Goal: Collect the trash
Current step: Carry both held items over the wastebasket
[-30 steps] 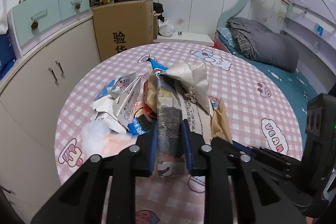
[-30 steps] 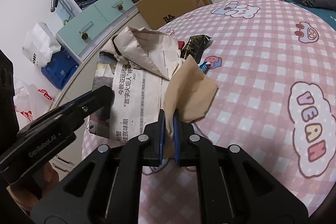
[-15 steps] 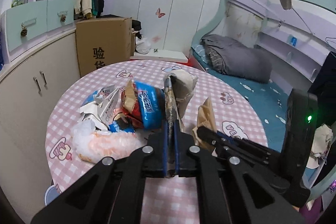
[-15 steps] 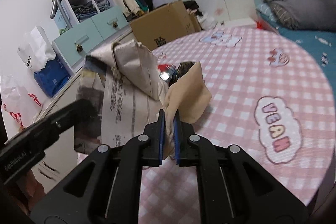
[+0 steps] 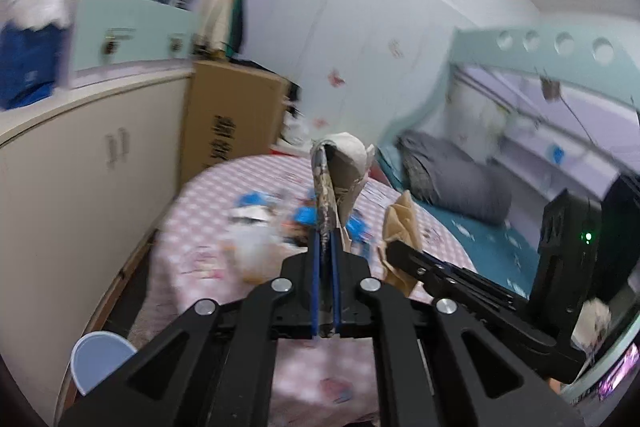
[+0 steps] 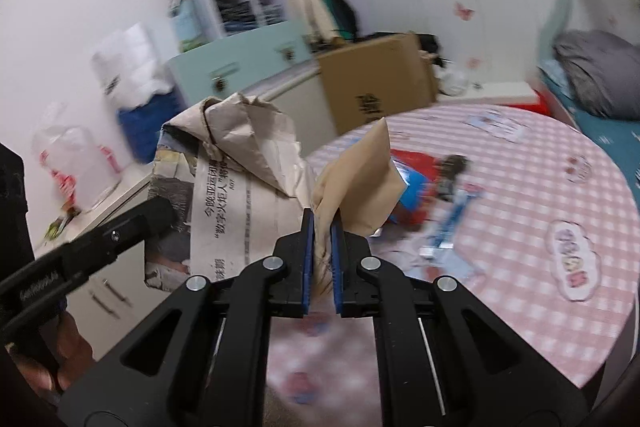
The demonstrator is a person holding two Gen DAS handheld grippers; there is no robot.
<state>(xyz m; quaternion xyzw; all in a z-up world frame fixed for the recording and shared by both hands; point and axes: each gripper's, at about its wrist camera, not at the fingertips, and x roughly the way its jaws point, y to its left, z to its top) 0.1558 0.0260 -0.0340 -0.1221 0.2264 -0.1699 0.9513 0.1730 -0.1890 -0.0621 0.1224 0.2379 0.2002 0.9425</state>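
Observation:
My left gripper (image 5: pixel 326 247) is shut on a folded newspaper (image 5: pixel 334 183), held upright above the near edge of the round pink checked table (image 5: pixel 200 259). The same newspaper shows broadside in the right wrist view (image 6: pixel 236 199), with the left gripper (image 6: pixel 160 211) clamped on it. My right gripper (image 6: pixel 322 227) is shut on a crumpled brown paper bag (image 6: pixel 360 183), lifted off the table; the bag also shows in the left wrist view (image 5: pixel 400 227). Blurred wrappers and packets (image 5: pixel 260 223) lie on the table behind; they also show in the right wrist view (image 6: pixel 424 187).
A cardboard box (image 5: pixel 236 119) stands beyond the table. Cream cabinets (image 5: pixel 80 179) run along the left. A bed with a grey pillow (image 5: pixel 452 175) is at the right. A pale blue round rim (image 5: pixel 100 359) shows low at the left.
Both grippers have lifted and pulled back from the table with the newspaper and the brown bag. The table's trash pile now lies farther off and lower. Both views are motion-blurred.

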